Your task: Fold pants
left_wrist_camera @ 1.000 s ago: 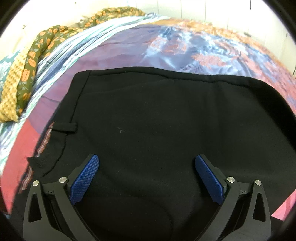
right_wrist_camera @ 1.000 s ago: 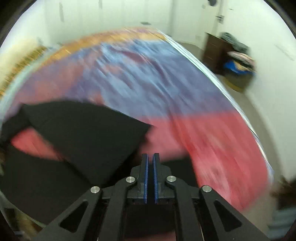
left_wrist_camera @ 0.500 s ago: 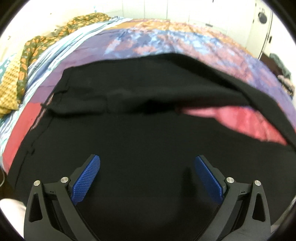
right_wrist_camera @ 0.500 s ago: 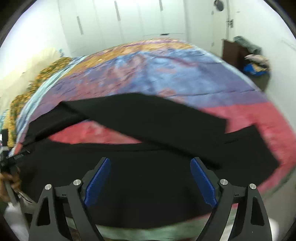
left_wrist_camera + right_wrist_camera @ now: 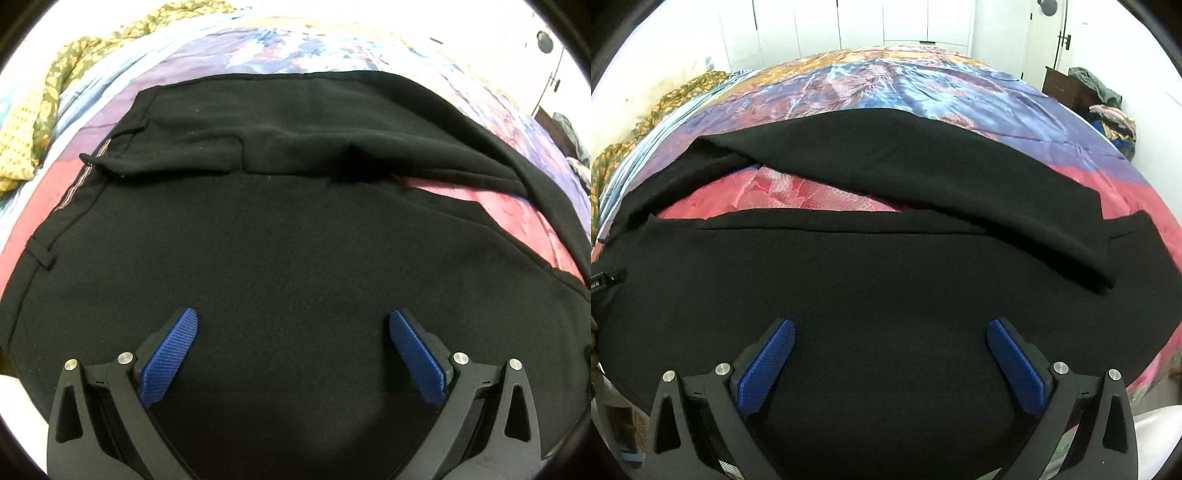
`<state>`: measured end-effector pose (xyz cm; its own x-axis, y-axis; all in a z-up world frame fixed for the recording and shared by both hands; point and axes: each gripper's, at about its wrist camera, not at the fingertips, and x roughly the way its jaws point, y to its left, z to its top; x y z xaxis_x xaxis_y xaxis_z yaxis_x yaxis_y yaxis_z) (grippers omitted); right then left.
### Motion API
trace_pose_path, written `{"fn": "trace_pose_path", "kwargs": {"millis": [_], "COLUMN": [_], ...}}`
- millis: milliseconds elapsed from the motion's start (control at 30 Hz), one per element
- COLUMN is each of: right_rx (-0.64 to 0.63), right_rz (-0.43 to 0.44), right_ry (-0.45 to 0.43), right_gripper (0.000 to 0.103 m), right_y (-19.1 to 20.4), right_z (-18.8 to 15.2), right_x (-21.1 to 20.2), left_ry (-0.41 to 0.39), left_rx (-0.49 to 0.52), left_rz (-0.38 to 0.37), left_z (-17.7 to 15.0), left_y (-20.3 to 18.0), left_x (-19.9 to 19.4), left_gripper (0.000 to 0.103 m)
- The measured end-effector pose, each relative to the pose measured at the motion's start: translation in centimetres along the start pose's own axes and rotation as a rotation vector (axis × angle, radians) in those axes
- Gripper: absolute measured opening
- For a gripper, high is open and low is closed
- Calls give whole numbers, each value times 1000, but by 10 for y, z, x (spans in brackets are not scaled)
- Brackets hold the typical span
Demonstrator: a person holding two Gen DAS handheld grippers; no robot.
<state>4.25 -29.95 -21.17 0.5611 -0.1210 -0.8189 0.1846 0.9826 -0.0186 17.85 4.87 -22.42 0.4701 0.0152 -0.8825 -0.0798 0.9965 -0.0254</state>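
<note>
Black pants (image 5: 288,236) lie spread on a bed with a colourful patterned cover (image 5: 303,48). The waistband with its striped lining (image 5: 79,181) is at the left in the left wrist view. In the right wrist view the pants (image 5: 886,280) show one leg (image 5: 923,184) laid slantwise across the other, with red cover showing between them. My left gripper (image 5: 293,343) hovers over the seat of the pants, jaws wide, nothing between the blue pads (image 5: 170,354). My right gripper (image 5: 891,354) is over the near leg, its jaws still opening, nothing between them.
A green and yellow floral cloth (image 5: 44,110) is bunched along the bed's far left side. White wardrobe doors (image 5: 886,22) stand behind the bed. A dark cabinet with piled clothes (image 5: 1086,92) is at the far right, near a door.
The right gripper went from shut to wide open and came down close over the legs. One leg now lies folded across the other. The left view shifted from the waistband toward the seat.
</note>
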Motion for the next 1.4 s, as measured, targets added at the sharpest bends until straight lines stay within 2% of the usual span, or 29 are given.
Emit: {"fn": "trace_pose_path", "kwargs": {"millis": [233, 533, 667, 767, 800, 833, 900, 1033, 1167, 1300, 1367, 1400], "right_rx": [4, 5, 144, 274, 310, 351, 432, 673, 895, 925, 954, 953], "right_rz": [2, 66, 264, 440, 457, 454, 429, 326, 289, 229, 197, 176], "right_ry": [-23, -42, -175, -128, -110, -114, -138, -208, -237, -218, -205, -189], "right_gripper": [103, 103, 103, 102, 100, 94, 91, 84, 81, 79, 72, 60], "right_y": [-2, -8, -31, -49, -55, -64, -82, -133, -154, -151, -156, -157], "right_z": [-1, 3, 6, 3, 2, 2, 4, 11, 9, 17, 18, 18], "right_x": [1, -5, -37, -27, -22, -18, -14, -2, 10, 15, 18, 19], "left_ry": [-13, -32, -41, -48, -48, -48, -49, -53, -56, -73, -74, -73], "left_rx": [6, 25, 33, 40, 41, 42, 42, 43, 43, 46, 47, 48], "left_rz": [-6, 1, -1, 6, 8, 9, 8, 8, 9, 8, 8, 8], "left_z": [-6, -9, -10, -11, -10, -10, -10, -11, -11, -13, -13, -12], "left_y": [1, -1, 0, -1, -2, -2, -2, -1, -2, -3, -3, -3], "left_x": [-3, -3, -3, -3, -2, -2, -2, -2, -2, -3, -3, -3], "left_gripper": [103, 103, 103, 103, 103, 103, 103, 103, 103, 103, 103, 103]}}
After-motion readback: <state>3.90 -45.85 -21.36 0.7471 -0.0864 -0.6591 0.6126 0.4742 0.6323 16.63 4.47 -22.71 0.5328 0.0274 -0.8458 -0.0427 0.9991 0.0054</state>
